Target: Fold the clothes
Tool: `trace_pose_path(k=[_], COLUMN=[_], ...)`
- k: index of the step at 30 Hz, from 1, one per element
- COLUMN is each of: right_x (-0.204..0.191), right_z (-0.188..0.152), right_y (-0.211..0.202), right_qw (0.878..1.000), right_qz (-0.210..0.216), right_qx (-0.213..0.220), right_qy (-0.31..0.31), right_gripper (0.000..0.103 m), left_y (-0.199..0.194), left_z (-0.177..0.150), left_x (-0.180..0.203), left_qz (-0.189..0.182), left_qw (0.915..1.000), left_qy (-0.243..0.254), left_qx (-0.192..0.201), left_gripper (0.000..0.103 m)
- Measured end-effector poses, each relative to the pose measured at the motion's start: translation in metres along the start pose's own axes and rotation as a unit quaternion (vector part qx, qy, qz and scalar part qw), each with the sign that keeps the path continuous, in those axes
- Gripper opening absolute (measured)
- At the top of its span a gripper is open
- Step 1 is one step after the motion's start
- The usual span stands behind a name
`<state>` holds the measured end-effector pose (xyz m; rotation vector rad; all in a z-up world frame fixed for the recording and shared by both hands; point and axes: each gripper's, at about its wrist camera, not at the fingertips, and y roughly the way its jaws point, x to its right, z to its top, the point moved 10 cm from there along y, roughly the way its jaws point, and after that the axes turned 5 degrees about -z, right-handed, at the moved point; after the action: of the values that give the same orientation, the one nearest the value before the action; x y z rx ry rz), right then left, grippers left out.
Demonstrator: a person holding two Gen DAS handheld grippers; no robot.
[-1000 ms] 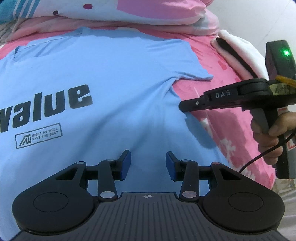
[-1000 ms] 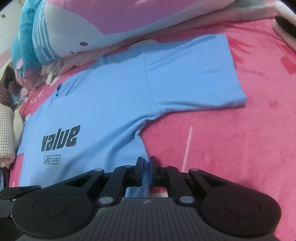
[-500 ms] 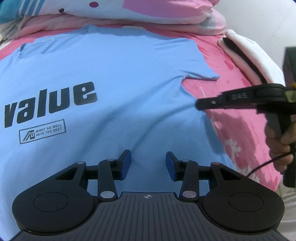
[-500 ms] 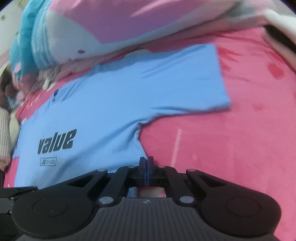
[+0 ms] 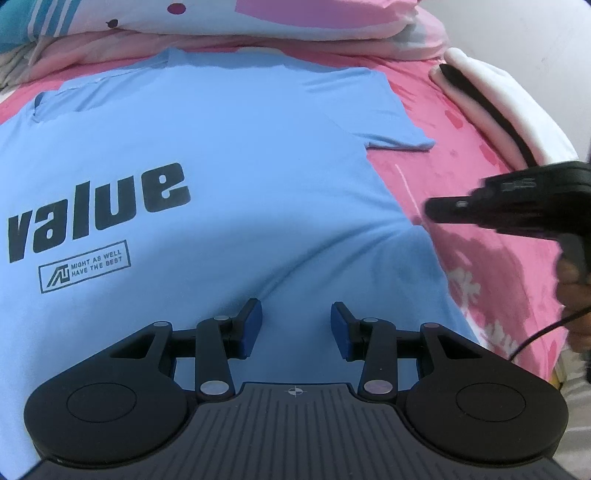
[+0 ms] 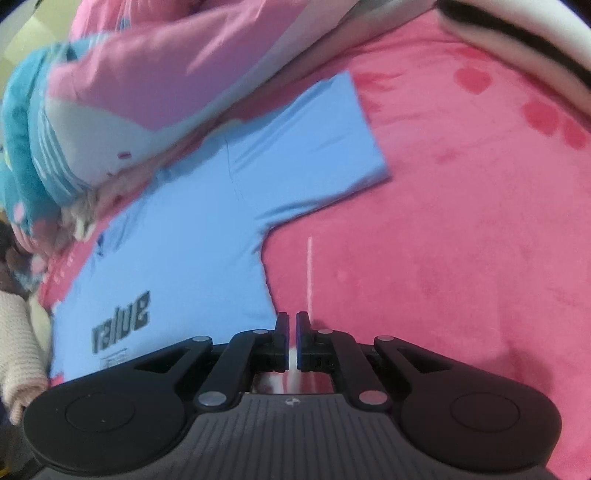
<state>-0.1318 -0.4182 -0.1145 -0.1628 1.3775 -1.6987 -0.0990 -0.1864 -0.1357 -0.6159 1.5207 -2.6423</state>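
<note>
Trouble first, from the left wrist: we see the blue T-shirt (image 5: 207, 155) spread flat on the pink bed (image 5: 480, 258), and our left tool (image 5: 295, 328) hovers partly open, empty; a shallow pinch could drag and wrinkle it. From the right wrist: our right tool (image 6: 292, 332) is nearly closed on nothing, just beside the shirt's edge, over bare bedding, so it could miss the fabric.

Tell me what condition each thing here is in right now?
Blue T-shirt: spread flat, print up, unfolded.
Sleeve: lying out flat.
Left gripper: open over the shirt, holding nothing.
Right gripper: nearly shut, empty, above the pink blanket.
Pillows: piled beyond the collar.
</note>
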Motion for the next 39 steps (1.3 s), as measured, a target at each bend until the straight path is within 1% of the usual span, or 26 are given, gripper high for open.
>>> trace_pose_path(k=[2, 4, 8, 9, 11, 13, 17, 18, 20, 24, 25, 27, 28, 29, 34, 39], right_x=[0.007, 0.009, 0.009, 0.008, 0.011, 0.016, 0.039, 0.043, 0.046, 0.049, 0.049, 0.049, 0.048, 0.048, 0.051, 0.058], right_z=[-0.011, -0.030, -0.070, -0.078, -0.096, -0.112, -0.135, -0.140, -0.150, -0.163, -0.165, -0.169, -0.172, -0.173, -0.177, -0.187], right_y=[-0.017, -0.031, -0.050, -0.052, -0.057, -0.064, -0.085, -0.089, -0.091, -0.084, -0.083, -0.085, -0.087, -0.090, -0.105, -0.109], right_qw=[1.000, 0.999, 0.995, 0.994, 0.991, 0.989, 0.991, 0.990, 0.989, 0.985, 0.985, 0.983, 0.983, 0.983, 0.985, 0.982], right_qz=[0.004, 0.000, -0.003, -0.006, -0.017, -0.028, -0.045, -0.047, -0.051, -0.055, -0.056, -0.057, -0.057, -0.057, -0.060, -0.067], right_qx=[-0.011, -0.032, -0.072, -0.078, -0.092, -0.102, -0.108, -0.110, -0.116, -0.127, -0.127, -0.132, -0.137, -0.137, -0.138, -0.151], right_qy=[0.001, -0.023, -0.065, -0.075, -0.094, -0.104, -0.068, -0.068, -0.080, -0.104, -0.106, -0.110, -0.112, -0.109, -0.086, -0.089], right_gripper=[0.014, 0.020, 0.029, 0.030, 0.035, 0.035, 0.035, 0.035, 0.035, 0.035, 0.034, 0.024, 0.007, 0.003, 0.001, 0.001], left_y=[-0.002, -0.003, -0.006, -0.007, -0.010, -0.014, -0.024, -0.027, -0.031, -0.040, -0.041, -0.044, -0.045, -0.046, -0.050, -0.051], left_z=[-0.003, -0.007, -0.017, -0.019, -0.025, -0.030, -0.044, -0.049, -0.059, -0.076, -0.081, -0.088, -0.091, -0.094, -0.099, -0.100], left_x=[0.002, 0.004, 0.009, 0.009, 0.011, 0.011, 0.011, 0.011, 0.010, 0.007, 0.006, 0.003, 0.002, 0.001, -0.001, 0.000], left_qz=[-0.004, -0.008, -0.013, -0.013, -0.014, -0.016, -0.026, -0.028, -0.032, -0.036, -0.035, -0.033, -0.033, -0.033, -0.032, -0.033], left_qw=[1.0000, 0.9999, 0.9996, 0.9996, 0.9993, 0.9991, 0.9983, 0.9981, 0.9975, 0.9965, 0.9962, 0.9959, 0.9957, 0.9957, 0.9955, 0.9954], left_qy=[0.004, 0.008, 0.015, 0.016, 0.020, 0.023, 0.023, 0.024, 0.022, 0.021, 0.021, 0.021, 0.022, 0.021, 0.024, 0.029], left_qx=[-0.003, -0.006, -0.018, -0.021, -0.027, -0.033, -0.046, -0.050, -0.058, -0.073, -0.076, -0.082, -0.084, -0.085, -0.086, -0.085], left_gripper=[0.041, 0.041, 0.041, 0.041, 0.041, 0.041, 0.041, 0.041, 0.041, 0.041, 0.041, 0.041, 0.041, 0.041, 0.041, 0.041])
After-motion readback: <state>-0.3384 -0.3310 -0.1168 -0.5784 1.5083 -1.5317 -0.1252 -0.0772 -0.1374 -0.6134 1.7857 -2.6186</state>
